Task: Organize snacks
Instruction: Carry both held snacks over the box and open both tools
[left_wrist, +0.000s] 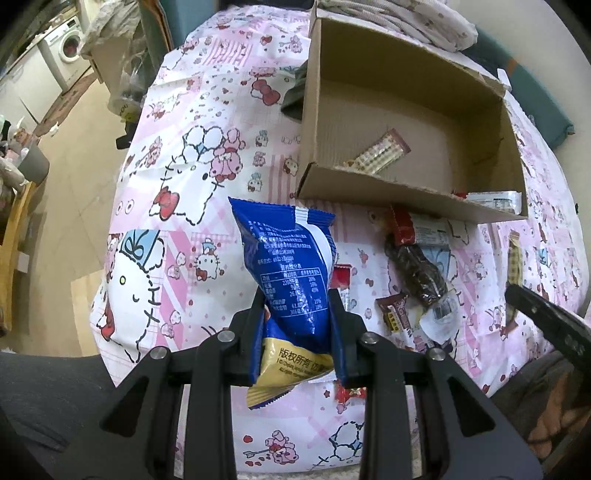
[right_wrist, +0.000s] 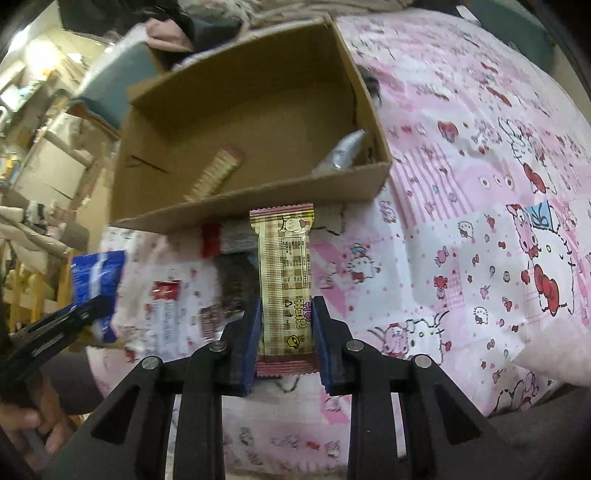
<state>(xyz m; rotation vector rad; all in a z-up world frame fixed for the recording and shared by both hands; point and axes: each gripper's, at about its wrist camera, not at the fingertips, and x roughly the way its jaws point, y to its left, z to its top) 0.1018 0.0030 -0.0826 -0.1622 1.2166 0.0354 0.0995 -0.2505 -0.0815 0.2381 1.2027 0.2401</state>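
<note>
My left claw (left_wrist: 297, 295) is clamped on a blue snack bag (left_wrist: 288, 266) — glossy, puffy, white print and a nutrition table on the back, a cream band at the bottom end, held upright off the pink cartoon-print cloth (left_wrist: 177, 192). My right claw (right_wrist: 284, 306) is pinched on a slim wafer bar (right_wrist: 284, 284), cream and brown checks with a small cartoon at the top and crimped reddish ends, raised just in front of the cardboard box (right_wrist: 258, 206). The box sits open on the cloth, and a second checked bar (right_wrist: 218, 173) lies inside against the near wall. From the right wrist I can see a silvery packet (right_wrist: 341, 153) tucked in the box's right corner; the left wrist view hides that corner behind the wall. The left view gives me what the right blurs — a dark brown snack in clear wrap (left_wrist: 417, 273), a small brown packet (left_wrist: 397, 312) and red-ended wrappers (left_wrist: 413, 225) loose on the cloth just before the box. The right view also catches the other claw with the blue bag at its left edge.
</note>
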